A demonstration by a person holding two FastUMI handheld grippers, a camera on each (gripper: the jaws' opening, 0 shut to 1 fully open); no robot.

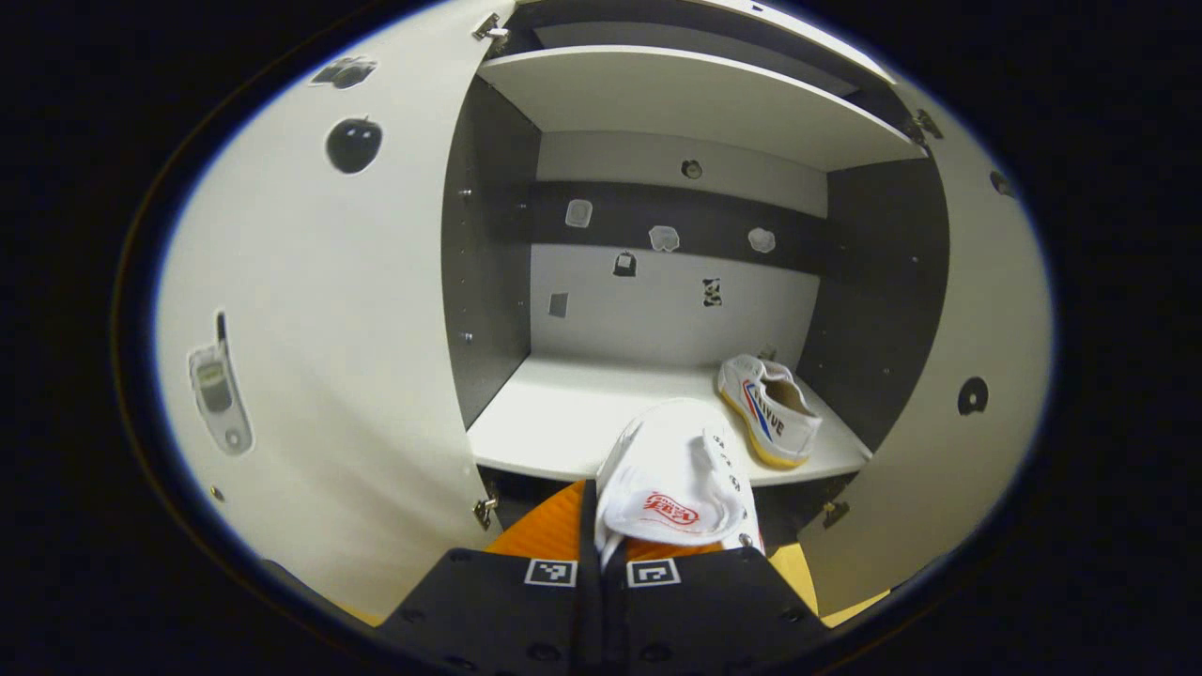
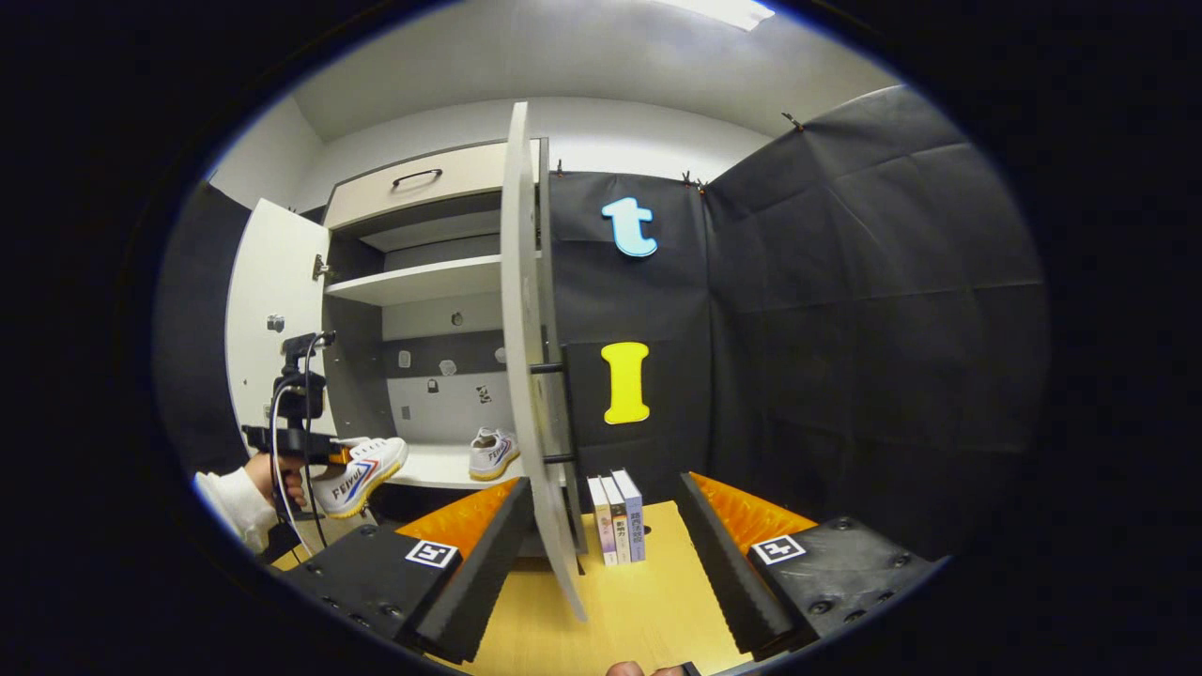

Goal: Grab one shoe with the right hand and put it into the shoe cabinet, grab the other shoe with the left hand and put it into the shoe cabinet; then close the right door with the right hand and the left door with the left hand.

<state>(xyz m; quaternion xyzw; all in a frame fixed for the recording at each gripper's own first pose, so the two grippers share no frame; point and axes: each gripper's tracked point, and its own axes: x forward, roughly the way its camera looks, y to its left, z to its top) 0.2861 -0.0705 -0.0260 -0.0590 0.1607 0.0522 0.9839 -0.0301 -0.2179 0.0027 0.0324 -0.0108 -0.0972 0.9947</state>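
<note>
Left gripper (image 1: 601, 549), fingers pressed together on the heel of a white canvas sneaker (image 1: 678, 483), held toe-forward just short of the shoe cabinet's lower shelf (image 1: 554, 422); ahead and to its right on that shelf, the second sneaker (image 1: 770, 409), near the right wall. Right gripper (image 2: 601, 535), fingers spread wide and holding nothing, straddling the edge of the open right door (image 2: 526, 376). Beyond its fingers, three upright books (image 2: 618, 518) on the yellow table (image 2: 648, 610); far left, a hand (image 2: 274, 477) carrying the other gripper and its sneaker.
</note>
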